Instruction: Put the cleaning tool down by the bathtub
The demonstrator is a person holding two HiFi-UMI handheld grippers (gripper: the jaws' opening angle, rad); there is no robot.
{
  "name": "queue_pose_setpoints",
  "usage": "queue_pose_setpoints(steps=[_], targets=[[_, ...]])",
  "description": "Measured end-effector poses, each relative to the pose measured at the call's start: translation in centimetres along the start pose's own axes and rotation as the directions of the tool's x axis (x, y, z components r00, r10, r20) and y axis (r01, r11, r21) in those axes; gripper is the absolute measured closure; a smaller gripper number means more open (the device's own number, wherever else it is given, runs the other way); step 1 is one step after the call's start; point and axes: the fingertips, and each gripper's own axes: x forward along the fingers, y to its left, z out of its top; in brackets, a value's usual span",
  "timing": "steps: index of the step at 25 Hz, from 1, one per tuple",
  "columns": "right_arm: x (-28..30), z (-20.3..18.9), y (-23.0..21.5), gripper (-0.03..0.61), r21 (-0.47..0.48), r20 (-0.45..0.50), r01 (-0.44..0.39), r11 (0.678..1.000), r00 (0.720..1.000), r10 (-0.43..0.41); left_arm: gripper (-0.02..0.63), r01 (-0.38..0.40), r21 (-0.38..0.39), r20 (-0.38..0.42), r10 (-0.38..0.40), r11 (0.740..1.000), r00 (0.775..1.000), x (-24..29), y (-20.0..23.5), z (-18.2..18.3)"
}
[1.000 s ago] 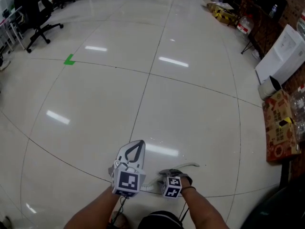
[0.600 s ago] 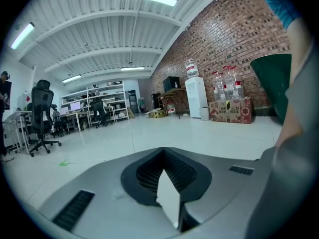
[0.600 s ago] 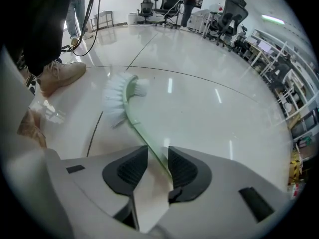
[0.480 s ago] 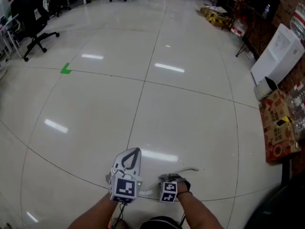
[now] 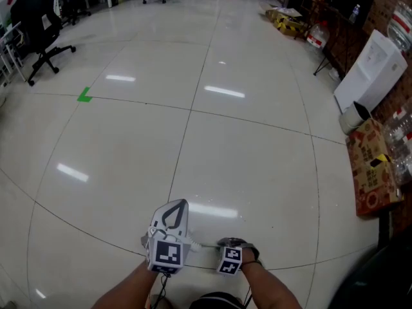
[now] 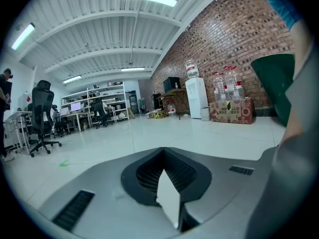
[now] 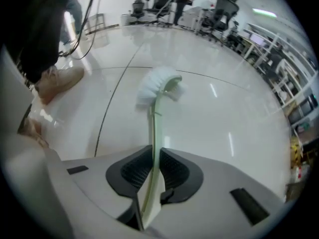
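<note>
**Colleague:** Right side first. What does your claw have?

**Me:** My right claw [image 7: 155, 152] points steeply down at the glossy white floor [image 5: 251, 159]. Its jaws have just been closing. They now stand narrow, with the pads pressed on the brush [image 7: 152, 123]. The grip is on the thin pale handle [image 7: 149, 188], low on its length.

**Colleague:** And where is the brush itself?

**Me:** It runs straight out from the jaws. The white bristle head [image 7: 155, 85] is at the far end, over bare tile. I cannot tell whether the bristles touch the floor. In the head view, a pale strip of the brush shows between my two claws, low in the frame and close to my body.

**Colleague:** Left side?

**Me:** My left claw [image 5: 182, 203] is held nearly level, just beside the right one. Its jaws are together, with nothing between them.

**Colleague:** Surroundings, for the record?

**Me:**
- A beige shoe [image 7: 57, 81] stands on the tile to one side of the bristle head.
- A green tape mark [image 5: 84, 95] is well ahead on my left.
- A black office chair [image 5: 40, 19] stands beyond the tape mark.
- A white water dispenser [image 5: 374, 76] stands along the right edge.
- A printed cardboard box [image 5: 370, 172] sits near the dispenser.
- All of these are well apart from the brush.
</note>
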Motion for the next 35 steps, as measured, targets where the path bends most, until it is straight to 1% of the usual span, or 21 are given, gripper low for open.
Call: queue_pose_setpoints(steps=[2, 4, 8, 11, 14, 16, 20, 24, 26, 28, 31, 33, 35], targets=[[-1.4, -0.2, -0.8, 0.515, 0.091, 0.014, 0.016, 0.996, 1.000, -0.017, 0.610, 0.011, 0.002, -0.005, -0.011, 1.000, 1.000, 0.0, -0.4, 0.0], [-2.9, -0.3, -1.7, 0.515, 0.169, 0.030, 0.034, 0.985, 0.999, -0.039, 0.610, 0.018, -0.002, -0.013, -0.018, 1.000, 1.000, 0.0, -0.8, 0.0], [-7.0, 0.4, -4.6, 0.515, 0.317, 0.063, 0.083, 0.945, 0.992, -0.108, 0.610, 0.018, -0.015, -0.014, -0.019, 1.000, 1.000, -0.3, -1.1, 1.0], [-11.4, 0.9, -5.6, 0.515, 0.377, 0.069, 0.107, 0.920, 0.987, -0.143, 0.609, 0.026, -0.039, -0.039, -0.027, 0.999, 0.999, -1.1, -1.8, 2.4], [-17.0, 1.1, -6.1, 0.515, 0.433, 0.072, 0.116, 0.894, 0.984, -0.162, 0.609, 0.041, -0.038, -0.053, -0.043, 0.998, 0.998, -2.5, -2.6, 5.7], [-21.3, 1.8, -6.5, 0.515, 0.476, 0.081, 0.117, 0.872, 0.981, -0.176, 0.609, 0.039, -0.032, -0.038, -0.040, 0.999, 0.998, -3.3, -2.1, 9.6], [-30.6, 3.9, -7.4, 0.515, 0.547, 0.097, 0.121, 0.828, 0.974, -0.206, 0.609, 0.044, -0.003, -0.017, -0.044, 0.999, 0.999, -5.2, 0.0, 18.9], [-41.2, 6.1, -8.9, 0.516, 0.626, 0.119, 0.123, 0.770, 0.961, -0.250, 0.610, 0.057, 0.020, -0.017, -0.056, 0.998, 0.998, -7.9, 1.1, 28.1], [-46.9, 7.2, -9.4, 0.517, 0.652, 0.131, 0.121, 0.749, 0.954, -0.269, 0.609, 0.061, 0.028, -0.021, -0.060, 0.998, 0.998, -9.6, 1.5, 33.0], [-52.5, 8.0, -9.8, 0.517, 0.672, 0.142, 0.121, 0.730, 0.948, -0.287, 0.609, 0.067, 0.039, -0.019, -0.066, 0.997, 0.998, -11.3, 1.5, 37.9], [-60.3, 9.0, -10.3, 0.517, 0.712, 0.159, 0.118, 0.692, 0.933, -0.323, 0.610, 0.077, 0.029, 0.020, -0.078, 0.997, 0.997, -13.6, 1.2, 45.7], [-65.0, 9.7, -10.6, 0.517, 0.740, 0.172, 0.117, 0.662, 0.919, -0.354, 0.609, 0.088, 0.033, 0.038, -0.089, 0.996, 0.995, -14.9, 0.9, 49.9], [-69.6, 10.0, -10.5, 0.517, 0.766, 0.186, 0.110, 0.633, 0.905, -0.382, 0.610, 0.102, 0.037, 0.046, -0.103, 0.994, 0.994, -16.4, 0.1, 53.3]])
